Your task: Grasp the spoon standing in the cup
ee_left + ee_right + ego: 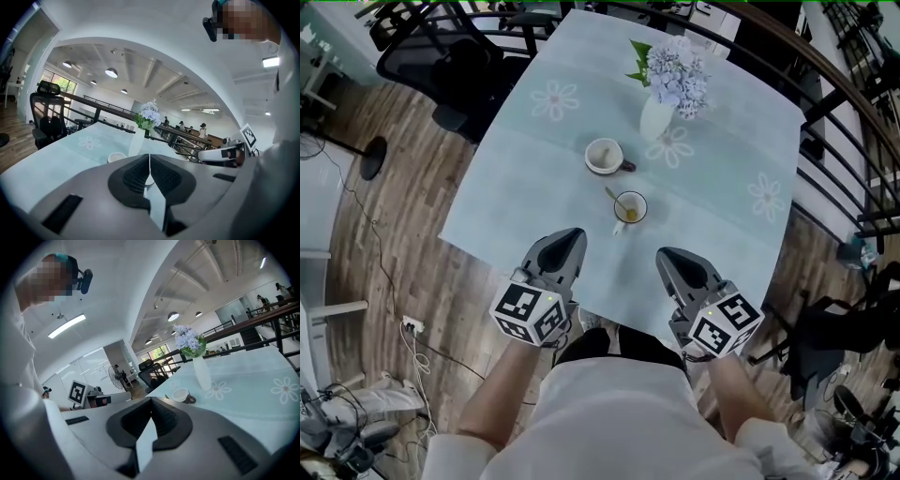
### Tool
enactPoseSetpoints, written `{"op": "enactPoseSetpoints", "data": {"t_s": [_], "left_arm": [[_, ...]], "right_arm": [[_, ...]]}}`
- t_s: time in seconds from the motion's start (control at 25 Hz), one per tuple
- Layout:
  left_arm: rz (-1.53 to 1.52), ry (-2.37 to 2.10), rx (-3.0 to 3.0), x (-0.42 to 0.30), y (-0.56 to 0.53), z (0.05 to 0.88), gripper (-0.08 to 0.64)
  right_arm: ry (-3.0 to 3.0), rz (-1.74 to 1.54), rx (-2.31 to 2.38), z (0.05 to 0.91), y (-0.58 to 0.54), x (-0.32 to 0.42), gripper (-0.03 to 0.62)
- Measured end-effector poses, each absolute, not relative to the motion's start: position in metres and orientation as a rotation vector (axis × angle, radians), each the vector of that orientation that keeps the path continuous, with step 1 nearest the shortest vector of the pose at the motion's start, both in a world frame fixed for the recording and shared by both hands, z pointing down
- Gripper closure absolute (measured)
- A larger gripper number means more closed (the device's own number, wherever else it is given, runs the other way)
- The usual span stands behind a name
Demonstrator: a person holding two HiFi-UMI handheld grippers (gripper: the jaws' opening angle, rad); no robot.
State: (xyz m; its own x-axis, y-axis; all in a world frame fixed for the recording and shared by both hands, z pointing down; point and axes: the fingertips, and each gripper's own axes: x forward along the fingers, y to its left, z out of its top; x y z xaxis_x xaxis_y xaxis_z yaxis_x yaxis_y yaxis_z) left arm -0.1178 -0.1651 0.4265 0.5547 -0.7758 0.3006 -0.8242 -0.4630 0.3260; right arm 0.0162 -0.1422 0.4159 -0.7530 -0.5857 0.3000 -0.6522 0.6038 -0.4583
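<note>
Head view shows the square table [722, 244] under its pale blue daisy-print cloth, with the grey left gripper [572, 236] and grey right gripper [668, 255] parked at its near edge, each with jaws pressed together on nothing (a waiting pose, I judge). Farther off stand a white vase of lilac flowers [656, 117] and a white cup with a dark handle [605, 156]. Nearer, ahead between the grippers, a small white cup [629, 207] holds the slim brass-coloured spoon [612, 196], which leans left with its handle free to pinch.
</note>
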Motion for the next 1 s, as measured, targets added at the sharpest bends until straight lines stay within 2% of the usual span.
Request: {"op": "enactPoseSetpoints", "data": {"t_s": [1.0], "left_arm": [[0.265,-1.348,2.273,-0.088,-0.231,0.511,0.534]], "right_arm": [[-2.620,0.983,1.038,0.475,-0.172,0.063,0.571]]}}
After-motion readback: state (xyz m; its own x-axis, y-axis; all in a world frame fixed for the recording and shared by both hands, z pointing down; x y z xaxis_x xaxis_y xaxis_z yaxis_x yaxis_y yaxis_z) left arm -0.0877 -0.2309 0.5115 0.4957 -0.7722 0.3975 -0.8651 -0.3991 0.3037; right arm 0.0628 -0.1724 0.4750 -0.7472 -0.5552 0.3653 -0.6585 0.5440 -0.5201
